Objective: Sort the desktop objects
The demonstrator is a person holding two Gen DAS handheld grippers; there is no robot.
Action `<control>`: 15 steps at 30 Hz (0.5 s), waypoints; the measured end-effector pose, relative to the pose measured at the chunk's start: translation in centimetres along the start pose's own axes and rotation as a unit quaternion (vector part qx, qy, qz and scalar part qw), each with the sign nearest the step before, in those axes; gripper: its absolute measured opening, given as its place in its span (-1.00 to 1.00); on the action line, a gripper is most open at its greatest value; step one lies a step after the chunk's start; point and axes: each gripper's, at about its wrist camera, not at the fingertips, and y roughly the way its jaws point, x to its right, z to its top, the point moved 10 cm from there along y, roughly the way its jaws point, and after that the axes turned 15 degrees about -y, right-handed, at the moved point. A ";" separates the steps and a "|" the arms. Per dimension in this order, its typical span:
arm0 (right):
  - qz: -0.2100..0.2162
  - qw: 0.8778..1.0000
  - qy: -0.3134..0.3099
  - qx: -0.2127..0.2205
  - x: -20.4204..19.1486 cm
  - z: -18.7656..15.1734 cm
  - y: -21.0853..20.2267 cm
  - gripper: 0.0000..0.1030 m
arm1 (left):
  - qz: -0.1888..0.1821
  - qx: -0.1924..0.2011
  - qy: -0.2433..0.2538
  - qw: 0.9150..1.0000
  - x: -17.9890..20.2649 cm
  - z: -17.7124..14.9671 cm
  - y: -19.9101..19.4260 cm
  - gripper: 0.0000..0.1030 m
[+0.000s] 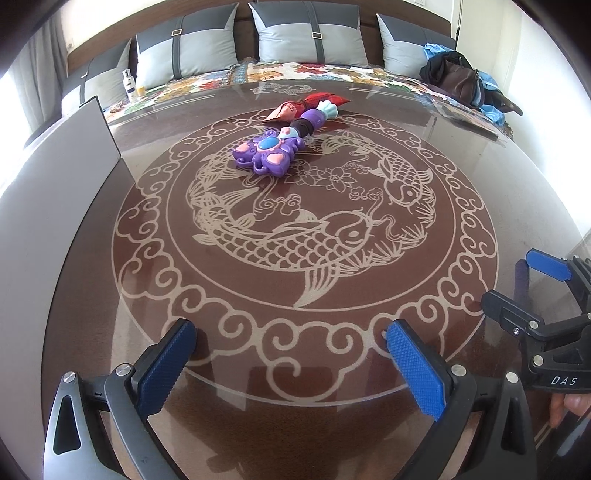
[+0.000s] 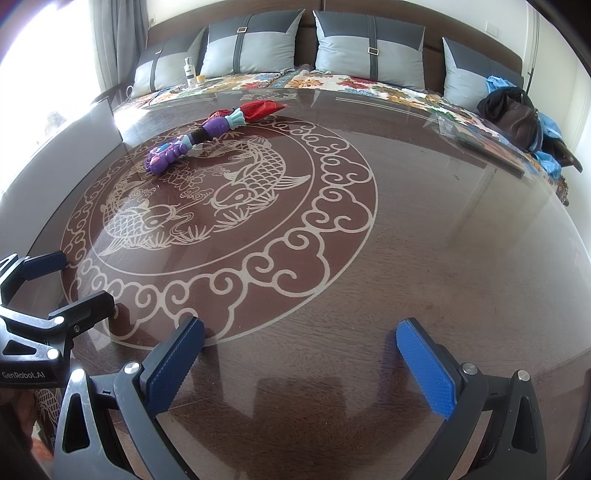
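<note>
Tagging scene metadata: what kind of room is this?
Likely a home living room: a sofa with grey cushions and a floral cover behind a glass-topped table with a koi pattern; a handbag lies on the sofa.

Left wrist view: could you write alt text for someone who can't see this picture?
A purple toy wand lies beside a red packet at the far side of a glass-topped table patterned with koi fish. The open left gripper frames the near edge, the right gripper showing at far right. Grey cushions line a bench behind.
</note>
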 end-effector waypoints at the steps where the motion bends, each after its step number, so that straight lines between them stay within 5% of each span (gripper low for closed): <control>1: 0.000 1.000 0.000 0.000 0.0 0.0 0.0 1.00 | 0.000 -0.002 0.001 1.000 -0.3 0.5 0.3 1.00; 9: 0.000 1.000 0.000 0.000 0.0 0.0 0.0 1.00 | -0.013 -0.022 0.042 0.999 -0.2 6.4 3.8 1.00; 15: 0.000 1.000 0.000 0.000 0.0 0.0 0.0 1.00 | 0.016 -0.025 0.099 0.995 1.3 11.9 6.6 1.00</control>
